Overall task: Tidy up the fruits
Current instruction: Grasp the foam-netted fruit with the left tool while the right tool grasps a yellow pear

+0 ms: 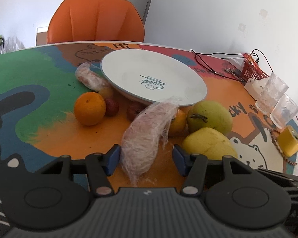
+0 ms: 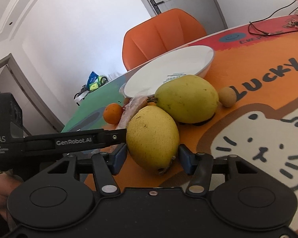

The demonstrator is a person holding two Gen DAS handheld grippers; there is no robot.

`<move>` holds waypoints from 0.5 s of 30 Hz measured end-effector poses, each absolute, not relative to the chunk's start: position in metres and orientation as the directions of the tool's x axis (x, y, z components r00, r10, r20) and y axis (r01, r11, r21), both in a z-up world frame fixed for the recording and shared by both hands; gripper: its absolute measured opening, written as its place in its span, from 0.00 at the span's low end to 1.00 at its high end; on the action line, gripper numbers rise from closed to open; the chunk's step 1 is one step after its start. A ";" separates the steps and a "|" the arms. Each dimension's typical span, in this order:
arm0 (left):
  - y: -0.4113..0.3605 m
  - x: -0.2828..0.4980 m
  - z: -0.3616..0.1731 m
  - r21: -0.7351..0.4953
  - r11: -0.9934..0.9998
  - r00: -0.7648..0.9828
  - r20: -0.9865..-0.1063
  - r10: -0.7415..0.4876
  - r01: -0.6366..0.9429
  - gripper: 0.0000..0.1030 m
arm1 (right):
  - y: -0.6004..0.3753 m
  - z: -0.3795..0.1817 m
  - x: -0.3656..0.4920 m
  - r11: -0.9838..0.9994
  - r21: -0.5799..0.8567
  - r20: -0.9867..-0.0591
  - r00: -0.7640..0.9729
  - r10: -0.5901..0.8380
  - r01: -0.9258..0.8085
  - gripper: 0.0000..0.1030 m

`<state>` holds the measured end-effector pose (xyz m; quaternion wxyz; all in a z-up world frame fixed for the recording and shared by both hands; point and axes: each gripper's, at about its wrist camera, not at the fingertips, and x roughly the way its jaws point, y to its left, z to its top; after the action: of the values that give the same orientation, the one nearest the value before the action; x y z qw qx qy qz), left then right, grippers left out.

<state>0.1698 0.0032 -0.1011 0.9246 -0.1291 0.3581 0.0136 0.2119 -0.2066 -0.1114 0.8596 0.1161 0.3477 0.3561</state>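
A white plate [image 1: 168,67] sits mid-table with nothing on it, and also shows in the right wrist view [image 2: 188,59]. My left gripper [image 1: 146,157] is open around a plastic-wrapped fruit [image 1: 145,134]; its left pad touches the wrap, the right pad stands apart. My right gripper [image 2: 153,155] is open around a yellow mango [image 2: 153,136], pads close on both sides. A greener mango [image 2: 186,99] lies behind it. An orange [image 1: 90,108], small red fruits [image 1: 111,106], a second wrapped fruit [image 1: 89,77] and a small round brown fruit [image 2: 226,96] lie around the plate.
Two clear glasses [image 1: 276,97], a yellow tape roll [image 1: 290,142], a red basket [image 1: 252,69] and black cables [image 1: 208,61] sit at the table's right. An orange chair [image 1: 95,19] stands behind the table. The left gripper's body [image 2: 59,140] is close left of my right gripper.
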 end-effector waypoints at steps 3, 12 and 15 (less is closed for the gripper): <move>0.004 0.172 -0.102 -0.225 0.967 0.746 -0.663 -0.063 -0.118 0.55 | -0.213 -0.110 0.208 0.727 0.446 -0.515 0.514 0.686 -0.523 0.52; 0.001 0.171 -0.103 -0.173 0.978 0.759 -0.651 -0.026 -0.115 0.37 | -0.221 -0.109 0.205 0.758 0.424 -0.528 0.545 0.651 -0.495 0.73; 0.001 0.167 -0.100 -0.169 0.979 0.765 -0.643 -0.020 -0.116 0.36 | -0.220 -0.109 0.207 0.771 0.395 -0.527 0.564 0.636 -0.500 0.76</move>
<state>0.1673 0.0012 -0.1002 0.9341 -0.1000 0.3417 0.0257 0.2065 -0.2196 -0.1085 0.8785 0.1008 0.3373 0.3232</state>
